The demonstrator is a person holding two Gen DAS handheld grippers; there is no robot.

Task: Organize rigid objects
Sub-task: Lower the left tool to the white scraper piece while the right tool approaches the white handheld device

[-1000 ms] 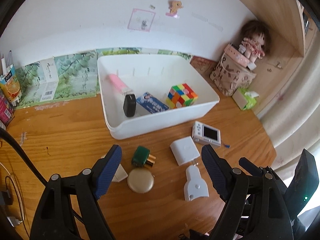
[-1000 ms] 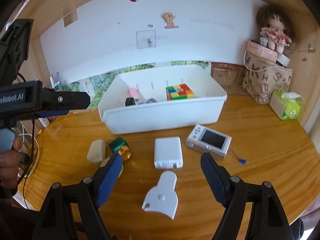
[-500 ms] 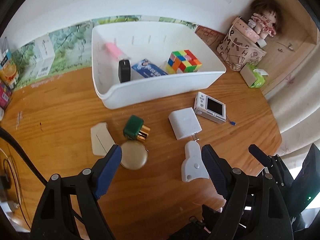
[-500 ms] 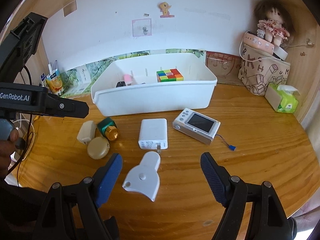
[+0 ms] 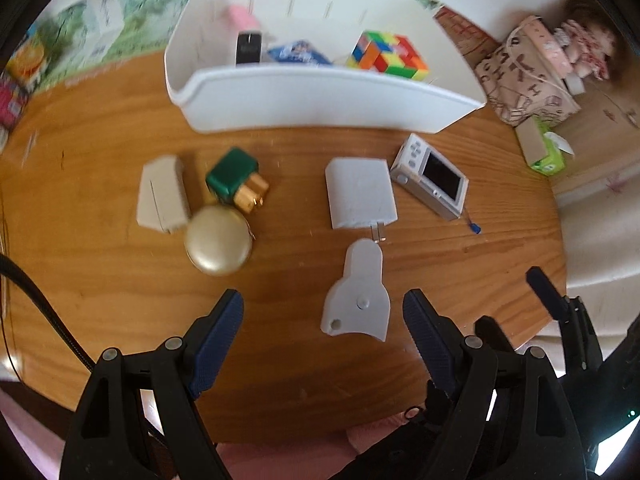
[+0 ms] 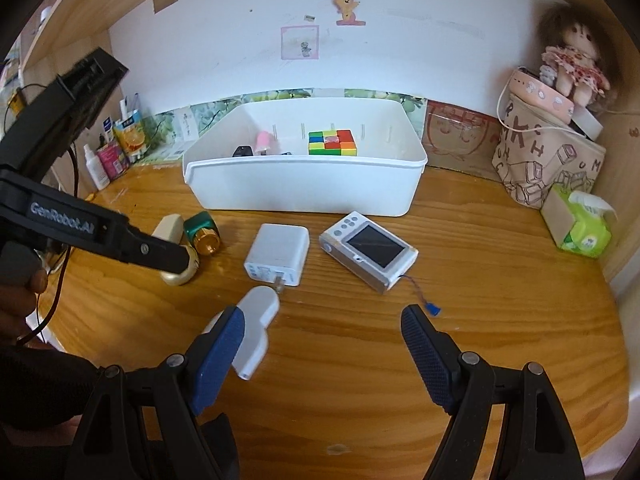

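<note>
Two ribbed blue tongs (image 5: 322,312) (image 6: 322,330) wide and empty, glossy wood desk (image 6: 500,300), smooth white plastic bin (image 6: 304,184)

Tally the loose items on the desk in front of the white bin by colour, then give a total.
White or cream: 4 — flat case, charger block, bell-shaped piece, camera
Green: 1 — green plug
Gold: 1 — round compact
Total: 6, all outside the bin.

The left gripper (image 5: 322,312) hangs open above a wooden table (image 5: 100,128), over a flat white bell-shaped plastic piece (image 5: 357,297); farther off, a white plastic bin (image 5: 320,100) holds a multicoloured puzzle cube (image 5: 386,56).
</note>
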